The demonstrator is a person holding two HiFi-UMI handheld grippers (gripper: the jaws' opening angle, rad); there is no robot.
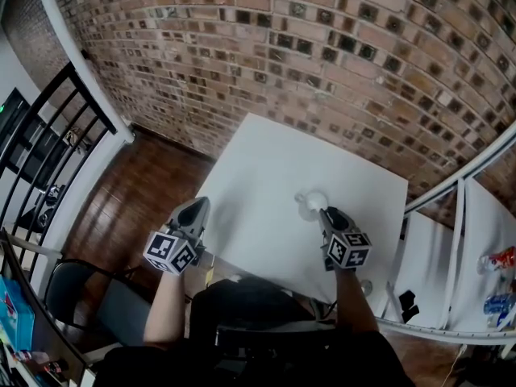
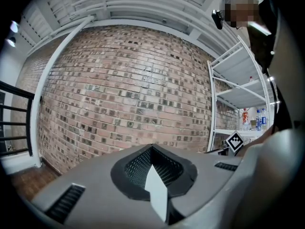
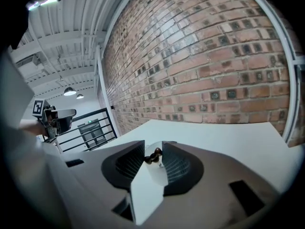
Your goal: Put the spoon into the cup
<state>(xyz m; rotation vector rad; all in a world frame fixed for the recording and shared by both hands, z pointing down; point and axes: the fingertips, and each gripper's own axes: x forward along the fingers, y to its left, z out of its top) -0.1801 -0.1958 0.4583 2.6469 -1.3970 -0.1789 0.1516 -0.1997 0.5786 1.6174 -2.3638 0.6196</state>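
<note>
A white cup point(image 1: 313, 201) stands on the white table point(image 1: 266, 151), right of its middle. My right gripper point(image 1: 326, 214) sits just behind the cup, tilted down toward it. In the right gripper view the jaws point(image 3: 153, 148) stand close on a pale shiny spoon point(image 3: 153, 165) with a dark glint at its top. The cup itself is mostly hidden behind the jaws there. My left gripper point(image 1: 196, 208) hovers at the table's near left edge. In the left gripper view point(image 2: 152, 149) it points level at the brick wall, jaws together and holding nothing.
A brick wall point(image 1: 322, 47) runs behind the table. A black railing point(image 1: 48, 135) stands at the left above a wooden floor. White shelving point(image 1: 459, 216) with bottles point(image 1: 496, 260) is at the right. A chair point(image 1: 72, 297) sits near my left side.
</note>
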